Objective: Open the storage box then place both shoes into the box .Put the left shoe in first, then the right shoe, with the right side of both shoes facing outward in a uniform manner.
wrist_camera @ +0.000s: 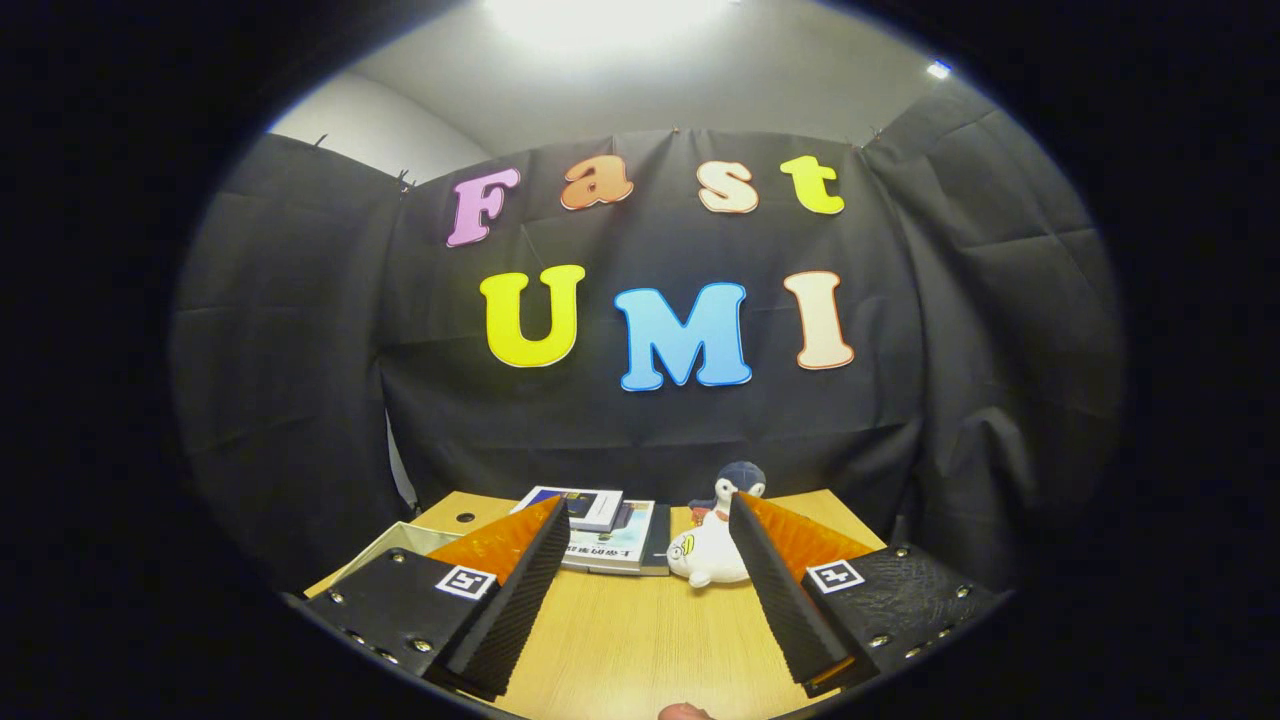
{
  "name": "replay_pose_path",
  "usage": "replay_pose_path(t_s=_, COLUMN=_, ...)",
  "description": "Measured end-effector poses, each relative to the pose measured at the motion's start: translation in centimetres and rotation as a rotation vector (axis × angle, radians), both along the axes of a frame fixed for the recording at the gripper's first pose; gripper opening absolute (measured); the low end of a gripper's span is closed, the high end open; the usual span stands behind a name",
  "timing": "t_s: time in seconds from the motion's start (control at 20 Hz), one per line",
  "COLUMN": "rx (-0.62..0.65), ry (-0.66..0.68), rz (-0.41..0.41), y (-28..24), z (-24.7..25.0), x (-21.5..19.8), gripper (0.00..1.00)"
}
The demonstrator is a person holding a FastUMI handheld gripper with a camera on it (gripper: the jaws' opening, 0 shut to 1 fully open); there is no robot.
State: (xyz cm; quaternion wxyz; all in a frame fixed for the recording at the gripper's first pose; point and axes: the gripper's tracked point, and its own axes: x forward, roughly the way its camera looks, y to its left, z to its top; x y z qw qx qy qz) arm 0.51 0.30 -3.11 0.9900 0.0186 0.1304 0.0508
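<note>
The claw point(648, 515) is spread wide over the table point(640, 640), gripping nothing; a pale box point(395, 545) edge left of it looks light and rigid, probably best gripped by its rim.

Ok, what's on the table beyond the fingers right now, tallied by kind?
Books: 2, a stack
Plush toys: 2, a white one and a dark-capped penguin behind it
Pale box edge beside the left finger: 1
Total: 5
The fingers are open, holding nothing.
</note>
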Motion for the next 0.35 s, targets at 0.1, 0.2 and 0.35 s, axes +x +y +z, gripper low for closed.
replay_pose_path(t_s=0.1, rx=0.01, ry=-0.014, rz=-0.002, y=-0.06, z=0.3, x=-0.11, gripper=0.97)
replay_pose_path(t_s=0.2, rx=0.013, ry=-0.014, rz=-0.005, y=-0.14, z=0.21, x=-0.12, gripper=0.97)
replay_pose_path(t_s=0.35, rx=0.019, ry=-0.014, rz=-0.008, y=-0.08, z=0.14, x=-0.13, gripper=0.97)
